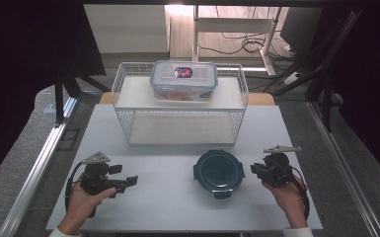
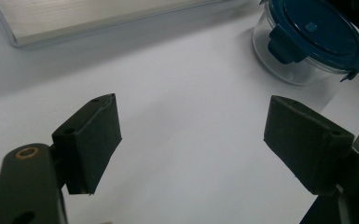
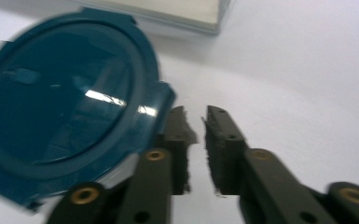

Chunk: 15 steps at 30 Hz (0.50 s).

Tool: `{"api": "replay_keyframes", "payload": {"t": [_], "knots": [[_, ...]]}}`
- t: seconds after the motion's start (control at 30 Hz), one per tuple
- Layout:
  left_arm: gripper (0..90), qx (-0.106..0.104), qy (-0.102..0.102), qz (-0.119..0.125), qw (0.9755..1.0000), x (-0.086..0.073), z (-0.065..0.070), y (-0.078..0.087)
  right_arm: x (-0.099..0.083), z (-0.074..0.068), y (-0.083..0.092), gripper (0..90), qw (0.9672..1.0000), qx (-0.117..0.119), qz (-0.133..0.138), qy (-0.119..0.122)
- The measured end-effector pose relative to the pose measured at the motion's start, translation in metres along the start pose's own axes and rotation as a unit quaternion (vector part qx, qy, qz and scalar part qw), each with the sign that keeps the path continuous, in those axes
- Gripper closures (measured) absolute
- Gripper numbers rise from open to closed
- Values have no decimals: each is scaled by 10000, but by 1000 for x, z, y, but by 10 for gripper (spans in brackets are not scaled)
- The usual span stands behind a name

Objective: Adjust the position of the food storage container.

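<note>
A round glass container with a dark teal clip-lock lid (image 1: 218, 170) stands on the white table (image 1: 168, 207), in front of a white wire basket rack (image 1: 128, 126) that carries a rectangular clear lidded food box (image 1: 183, 80) on its upper shelf. The right gripper (image 1: 254, 170) sits just beside the container's right edge; in the right gripper view its jaws are nearly closed, a thin gap between them, holding nothing, with one lid clip tab (image 3: 164, 100) immediately ahead. The left gripper (image 1: 130, 182) hovers well apart from the container, jaws spread wide and empty. Judgement: the step in hand appears to be engaging the right-hand lid clip. To do it well, the right jaws should meet the tab squarely, not the glass wall, while the left gripper comes across to steady the opposite side, since an unbraced container is likely to slide on the smooth tabletop.
</note>
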<state>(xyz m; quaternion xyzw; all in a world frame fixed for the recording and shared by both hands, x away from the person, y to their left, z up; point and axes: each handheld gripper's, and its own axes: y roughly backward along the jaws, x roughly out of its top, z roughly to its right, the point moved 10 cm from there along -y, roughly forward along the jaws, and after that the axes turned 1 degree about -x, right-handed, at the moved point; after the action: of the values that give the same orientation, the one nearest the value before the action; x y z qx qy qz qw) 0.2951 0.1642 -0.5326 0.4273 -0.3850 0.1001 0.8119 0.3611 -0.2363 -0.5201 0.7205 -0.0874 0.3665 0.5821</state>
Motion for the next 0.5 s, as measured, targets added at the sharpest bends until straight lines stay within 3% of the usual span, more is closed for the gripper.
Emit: {"api": "replay_keyframes", "payload": {"t": [0.1,0.3,0.5], "knots": [[183,-3,-24,-41,10000,-2,-1,-1,-3,3,-14,887,9996,-71,-246,81],[183,-2,-7,-100,9999,-5,-3,-4,-3,3,-38,892,9977,-104,-615,255],[183,9,32,-71,10000,-6,-3,-2,-4,-7,-44,894,9963,-50,-763,404]]}}
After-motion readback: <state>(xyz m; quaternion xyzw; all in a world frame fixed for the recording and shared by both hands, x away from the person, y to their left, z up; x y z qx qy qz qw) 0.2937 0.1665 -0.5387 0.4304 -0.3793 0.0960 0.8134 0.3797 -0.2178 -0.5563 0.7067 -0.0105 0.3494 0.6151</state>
